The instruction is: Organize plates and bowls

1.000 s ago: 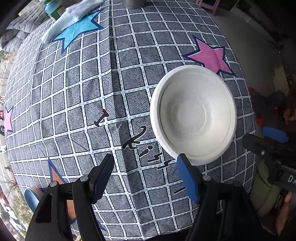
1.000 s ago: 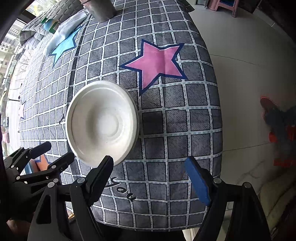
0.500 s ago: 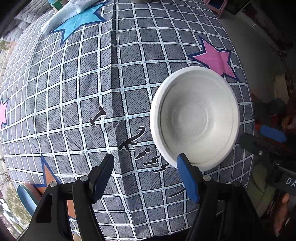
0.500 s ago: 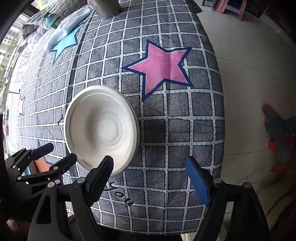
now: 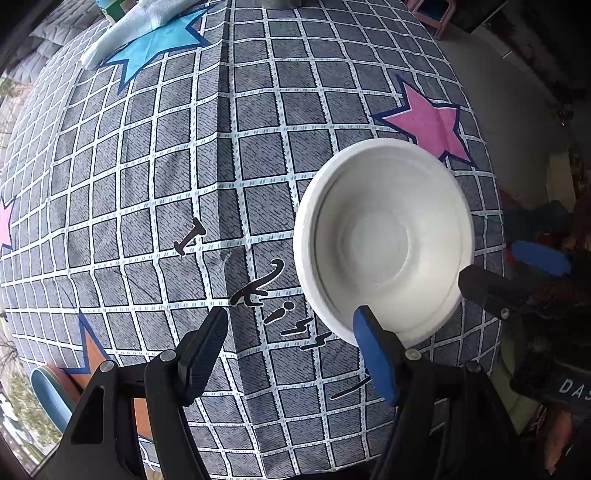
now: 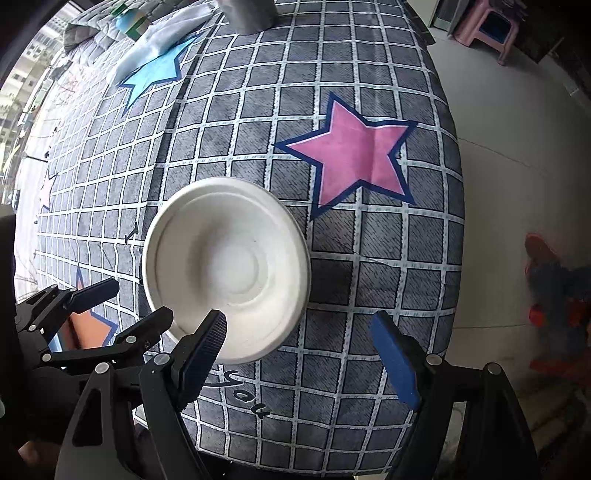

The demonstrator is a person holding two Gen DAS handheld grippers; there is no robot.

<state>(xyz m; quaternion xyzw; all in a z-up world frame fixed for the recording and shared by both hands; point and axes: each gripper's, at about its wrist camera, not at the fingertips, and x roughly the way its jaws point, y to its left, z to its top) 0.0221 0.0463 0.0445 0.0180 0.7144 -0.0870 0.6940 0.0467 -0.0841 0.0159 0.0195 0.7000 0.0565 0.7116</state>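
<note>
A white paper bowl point(image 5: 384, 242) lies upright on the checked tablecloth near the table's front edge, next to a pink star; it also shows in the right wrist view point(image 6: 225, 273). My left gripper point(image 5: 291, 332) is open and empty, its right finger just in front of the bowl's near rim. My right gripper point(image 6: 299, 334) is open and empty, hovering in front of the bowl, its left finger over the near rim. Each gripper shows in the other's view, the right point(image 5: 517, 273) and the left point(image 6: 110, 306).
A light blue cloth point(image 5: 140, 26) and a grey metal container point(image 6: 247, 13) sit at the table's far end. A green and blue bottle point(image 6: 129, 18) stands beside them. A pink stool point(image 6: 487, 26) stands on the floor at right. The table edge drops off just below the grippers.
Both grippers have drifted slightly toward the bowl and stayed open. The bowl has not moved on the cloth.
</note>
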